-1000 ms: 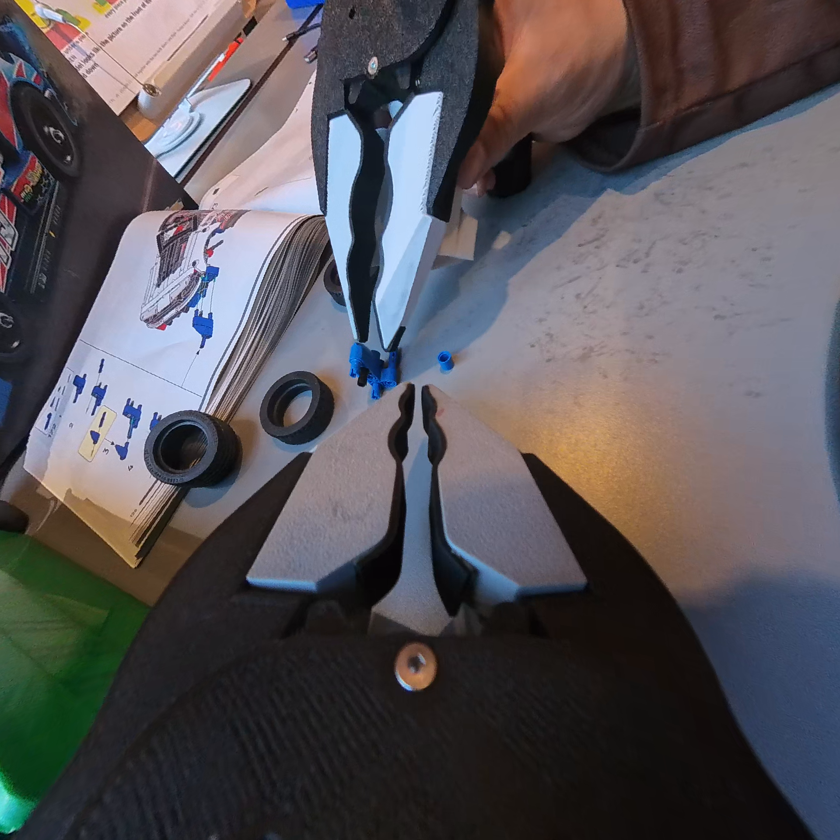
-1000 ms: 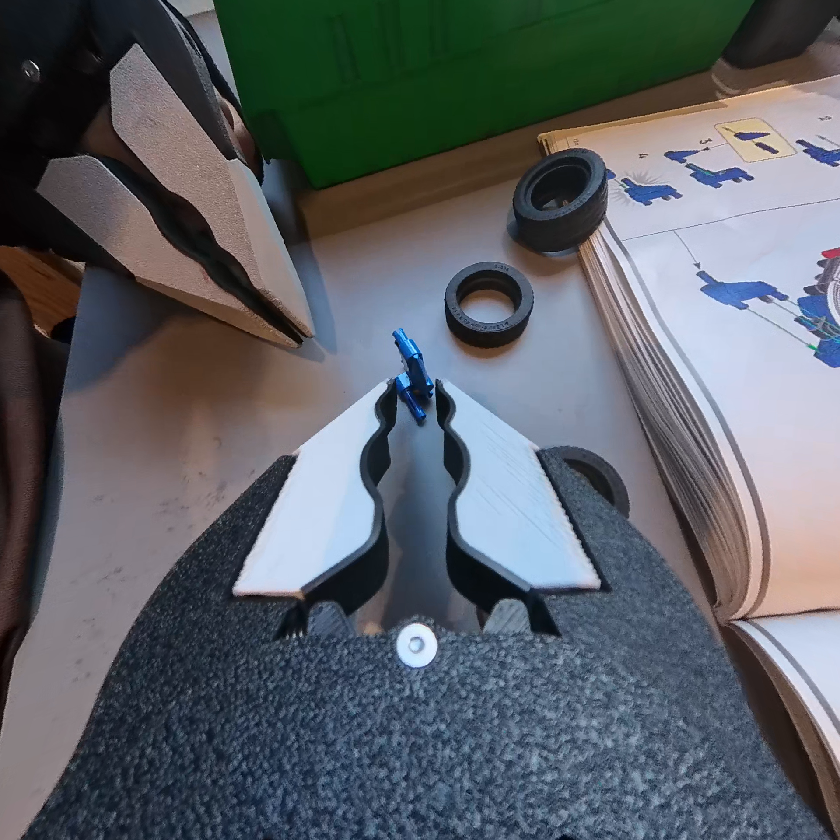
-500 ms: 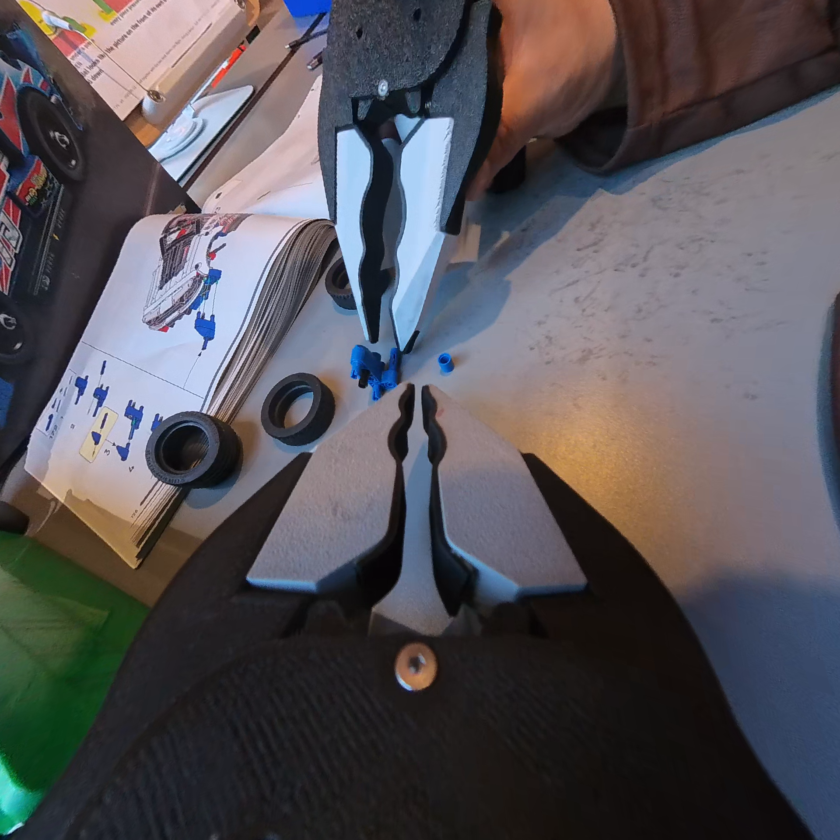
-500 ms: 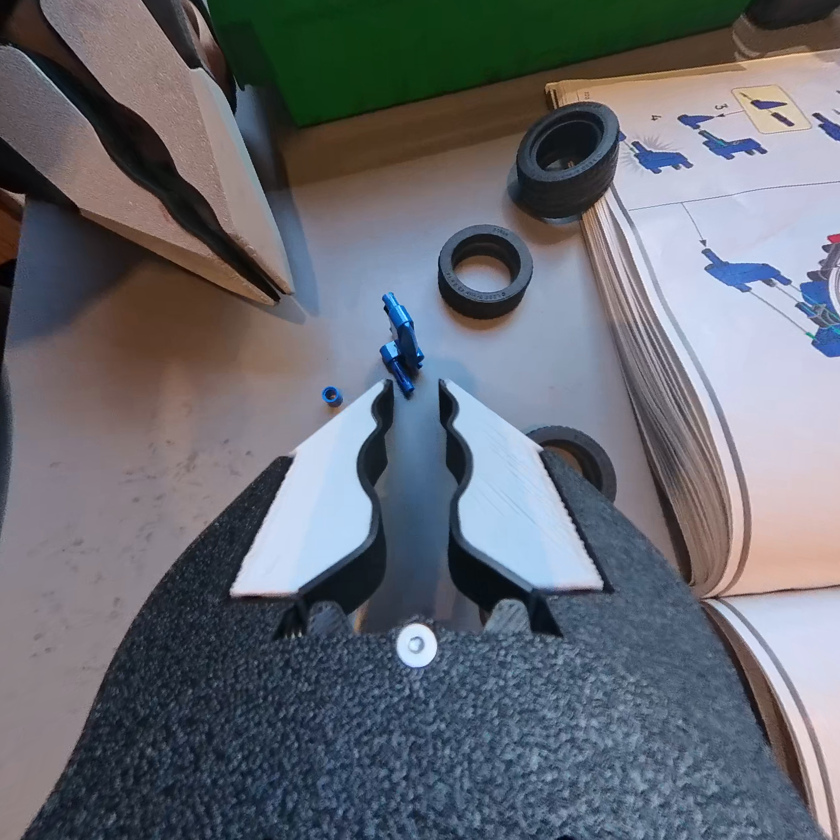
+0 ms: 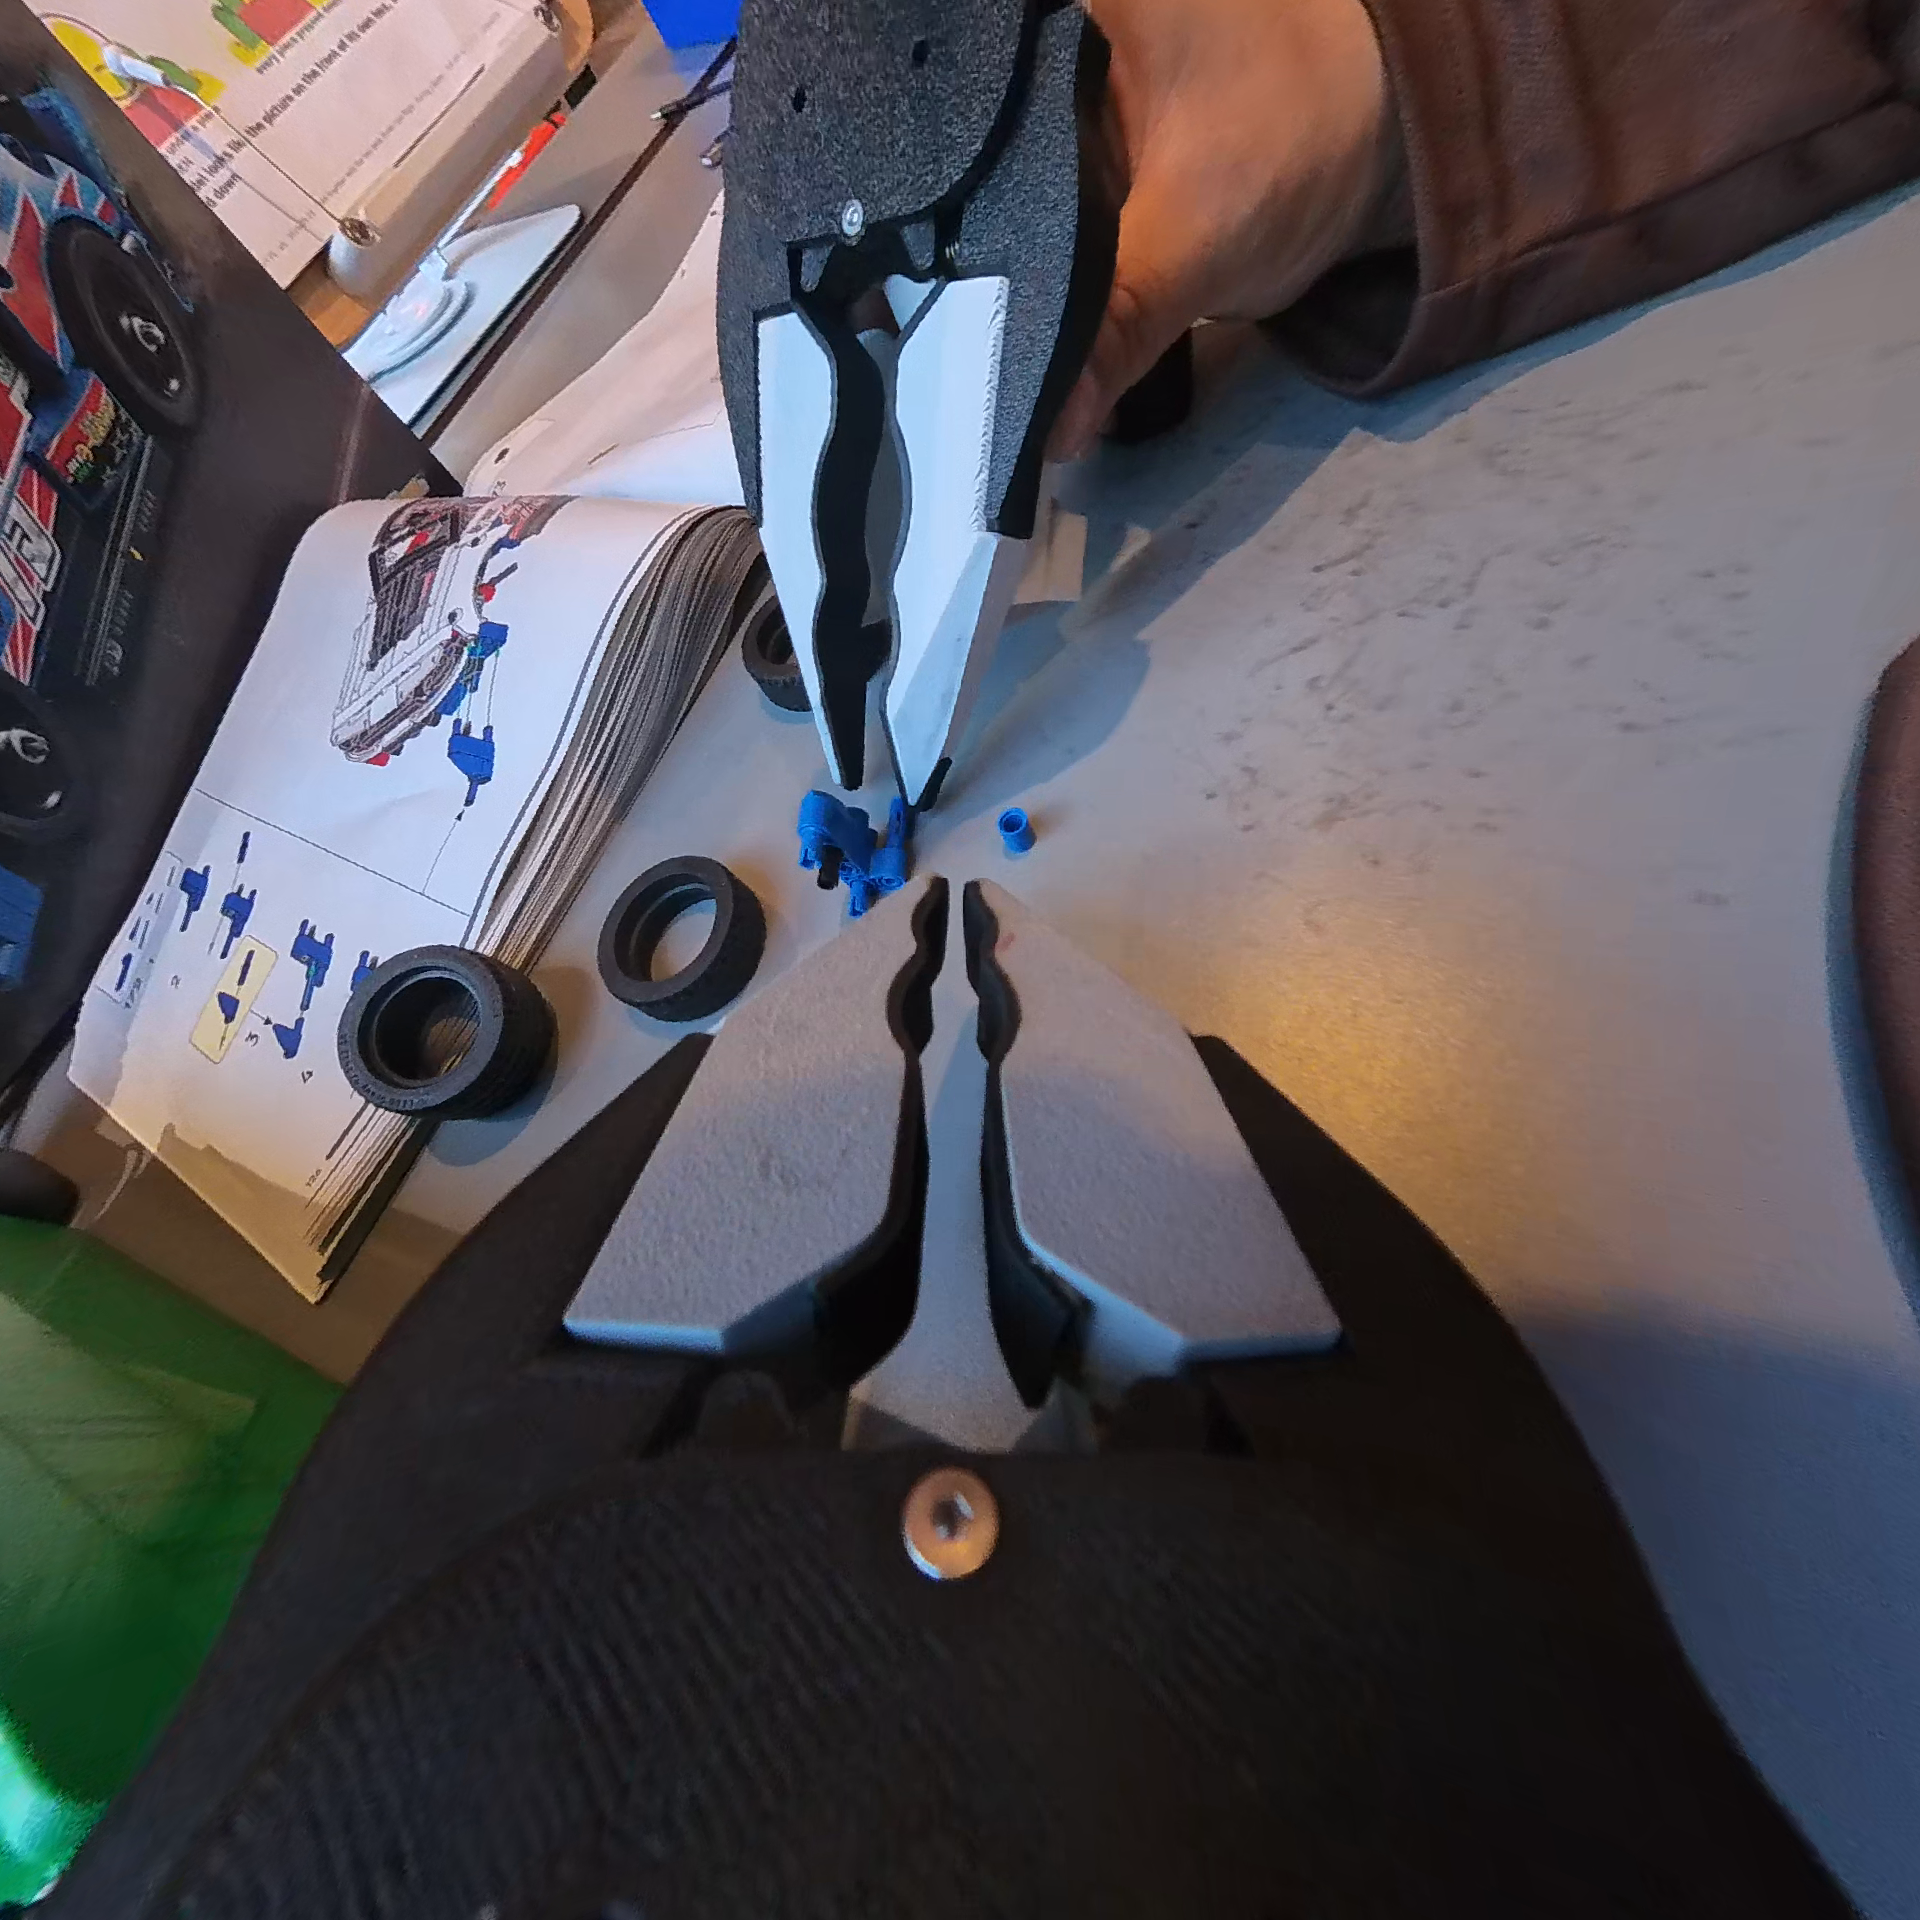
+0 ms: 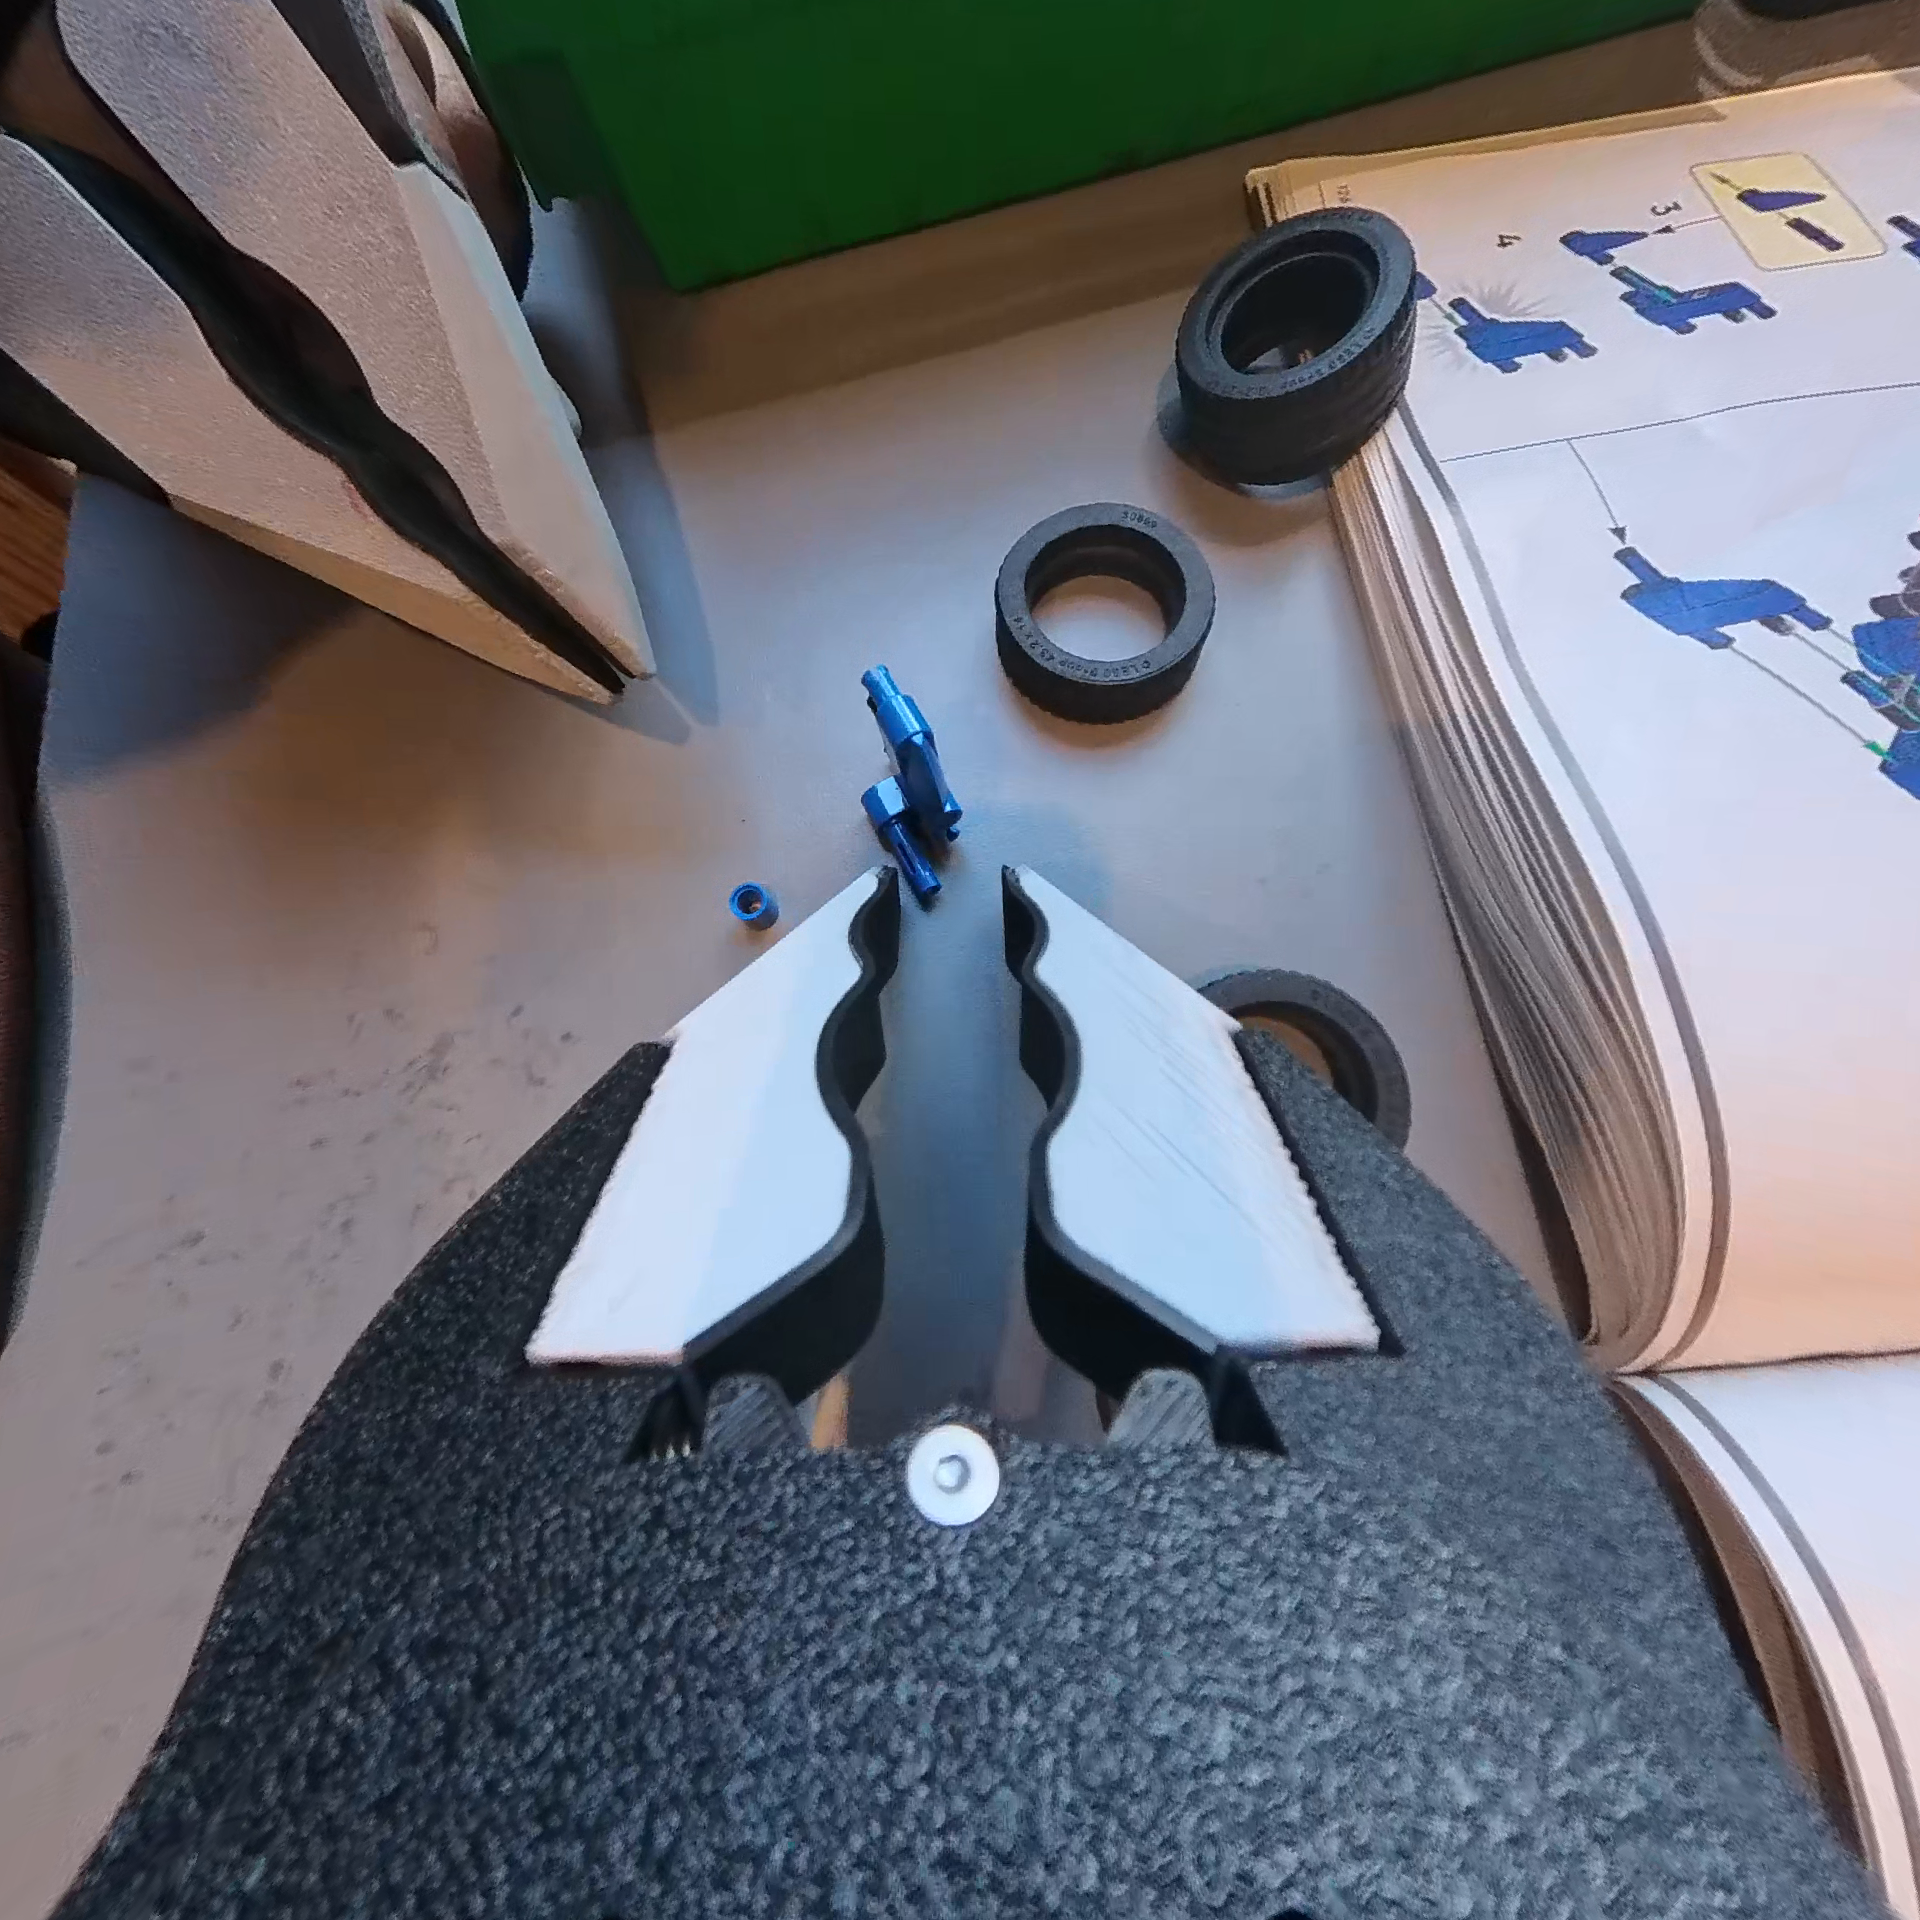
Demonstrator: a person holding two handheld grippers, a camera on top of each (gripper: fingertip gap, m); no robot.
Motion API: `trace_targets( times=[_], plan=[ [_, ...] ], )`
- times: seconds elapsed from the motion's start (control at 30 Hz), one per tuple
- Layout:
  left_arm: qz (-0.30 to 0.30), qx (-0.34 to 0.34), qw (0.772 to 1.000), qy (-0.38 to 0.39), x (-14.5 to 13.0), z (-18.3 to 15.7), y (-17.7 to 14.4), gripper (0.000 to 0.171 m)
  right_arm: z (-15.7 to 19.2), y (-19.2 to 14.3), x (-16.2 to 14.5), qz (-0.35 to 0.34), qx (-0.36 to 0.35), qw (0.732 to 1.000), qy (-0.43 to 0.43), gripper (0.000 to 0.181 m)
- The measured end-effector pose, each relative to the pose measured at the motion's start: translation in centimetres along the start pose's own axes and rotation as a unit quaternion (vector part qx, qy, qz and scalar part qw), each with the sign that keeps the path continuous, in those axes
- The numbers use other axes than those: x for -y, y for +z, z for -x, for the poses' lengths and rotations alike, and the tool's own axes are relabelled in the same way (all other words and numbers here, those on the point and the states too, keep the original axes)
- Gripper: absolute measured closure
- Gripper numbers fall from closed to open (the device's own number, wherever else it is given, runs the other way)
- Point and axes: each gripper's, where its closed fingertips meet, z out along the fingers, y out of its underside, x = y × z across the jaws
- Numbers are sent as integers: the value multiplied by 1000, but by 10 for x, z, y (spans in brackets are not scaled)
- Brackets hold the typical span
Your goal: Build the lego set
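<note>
A small blue lego assembly (image 5: 847,842) (image 6: 909,769) lies on the grey table, with a tiny blue bush (image 5: 1018,831) (image 6: 753,902) loose beside it. My right gripper (image 6: 945,878) is open and empty, its tips just short of the assembly; it also shows in the left wrist view (image 5: 888,788), held by a hand. My left gripper (image 5: 951,888) is shut and empty, its tips close to the assembly on the opposite side; in the right wrist view (image 6: 623,670) it shows at the upper left.
Three black tyres lie near the pieces: one flat (image 5: 681,951) (image 6: 1101,623), one leaning on the open instruction booklet (image 5: 447,1029) (image 6: 1299,343), one beside my right gripper (image 6: 1320,1029). The booklet (image 5: 364,779) (image 6: 1662,727), a green bin (image 6: 1039,104) and the set's box (image 5: 83,416) border the area. The gap from one gripper's tips to the other's is roughly 7 centimetres.
My right gripper has opened wider and drawn back from the blue assembly, which now lies free on the table. The small blue bush has come into the right wrist view. My left gripper stays put.
</note>
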Motion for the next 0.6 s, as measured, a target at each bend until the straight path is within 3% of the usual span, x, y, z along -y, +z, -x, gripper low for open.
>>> trace_targets(
  times=[0.6],
  plan=[
    [2, -2, 1000, -3, -1, 0, 1, 171, 17, 3, -4, 18, 29, 999, -37, 162]
  ],
)
